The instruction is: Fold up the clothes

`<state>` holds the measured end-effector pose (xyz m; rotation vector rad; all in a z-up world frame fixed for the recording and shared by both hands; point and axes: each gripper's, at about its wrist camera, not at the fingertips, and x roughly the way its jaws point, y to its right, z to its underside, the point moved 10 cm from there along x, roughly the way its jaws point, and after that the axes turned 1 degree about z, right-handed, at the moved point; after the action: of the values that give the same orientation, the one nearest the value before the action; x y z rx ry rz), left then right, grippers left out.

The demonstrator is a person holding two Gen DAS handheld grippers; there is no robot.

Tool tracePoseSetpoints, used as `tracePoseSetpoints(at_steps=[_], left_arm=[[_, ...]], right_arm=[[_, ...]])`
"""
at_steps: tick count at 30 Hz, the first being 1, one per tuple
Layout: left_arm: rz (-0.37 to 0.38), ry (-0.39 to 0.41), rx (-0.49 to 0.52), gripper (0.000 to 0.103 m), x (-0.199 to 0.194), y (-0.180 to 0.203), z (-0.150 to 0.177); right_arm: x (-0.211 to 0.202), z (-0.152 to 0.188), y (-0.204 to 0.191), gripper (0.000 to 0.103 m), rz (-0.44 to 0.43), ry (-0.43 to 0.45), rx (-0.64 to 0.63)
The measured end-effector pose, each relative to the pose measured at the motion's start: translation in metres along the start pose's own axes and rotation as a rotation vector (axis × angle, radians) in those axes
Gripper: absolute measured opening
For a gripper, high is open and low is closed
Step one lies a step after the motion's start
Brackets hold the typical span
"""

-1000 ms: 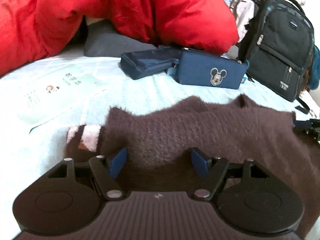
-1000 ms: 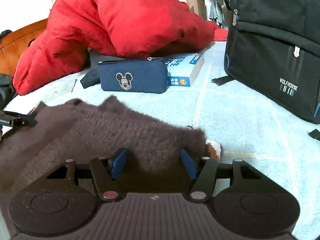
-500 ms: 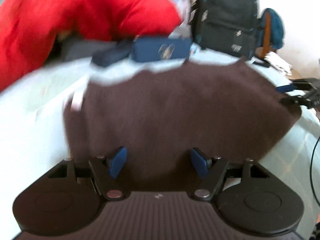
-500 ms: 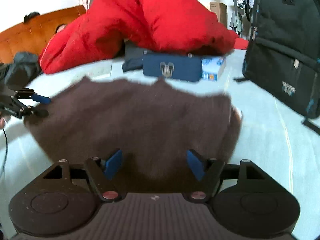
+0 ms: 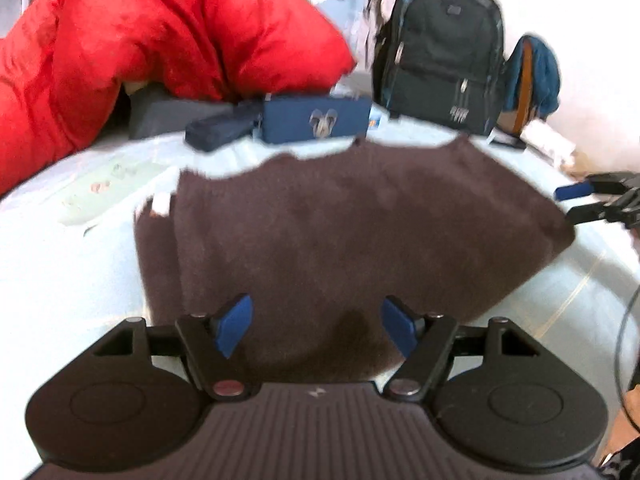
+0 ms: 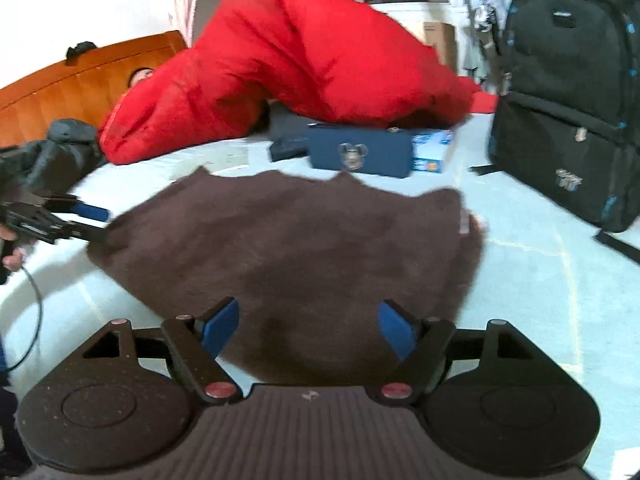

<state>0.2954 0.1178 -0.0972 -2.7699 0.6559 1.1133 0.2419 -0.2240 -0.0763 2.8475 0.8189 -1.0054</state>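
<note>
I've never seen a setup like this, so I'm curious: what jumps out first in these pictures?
Probably the big red puffy jacket, heaped at the back of the pale blue bed. In front of it a fuzzy dark brown sweater lies spread out, with the open right gripper hovering at its near edge. A navy pouch with a mouse emblem sits between jacket and sweater, and a black backpack stands at the right.

Pale blue bedsheet [image 6: 532, 280], wooden headboard [image 6: 60, 92] at left, white wall [image 5: 592, 40] behind
</note>
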Motion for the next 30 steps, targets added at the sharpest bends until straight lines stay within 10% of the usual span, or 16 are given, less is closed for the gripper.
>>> tracePoseSetpoints(at_steps=[9,18,22,25,30], left_arm=[[-0.09,-0.027,0.187,0.073,-0.011,0.021,0.019],[-0.211,-0.024,0.664,0.074,-0.009,0.087,0.028],[-0.168,0.008,0.48,0.071,-0.013,0.065,0.012],[-0.157,0.05,0.169,0.044,-0.012,0.013,-0.017],[-0.131,0.061,-0.186,0.042,0.02,-0.061,-0.046]], right_arm=[[-0.012,0.03,0.008,0.082,0.072,-0.049,0.02],[-0.001,0.025,-0.04,0.084,0.21,-0.059,-0.371],[0.004,0.024,-0.043,0.084,0.191,-0.058,-0.368],[0.0,0.021,-0.039,0.084,0.188,-0.043,-0.329],[-0.001,0.023,-0.033,0.085,0.191,-0.035,-0.293]])
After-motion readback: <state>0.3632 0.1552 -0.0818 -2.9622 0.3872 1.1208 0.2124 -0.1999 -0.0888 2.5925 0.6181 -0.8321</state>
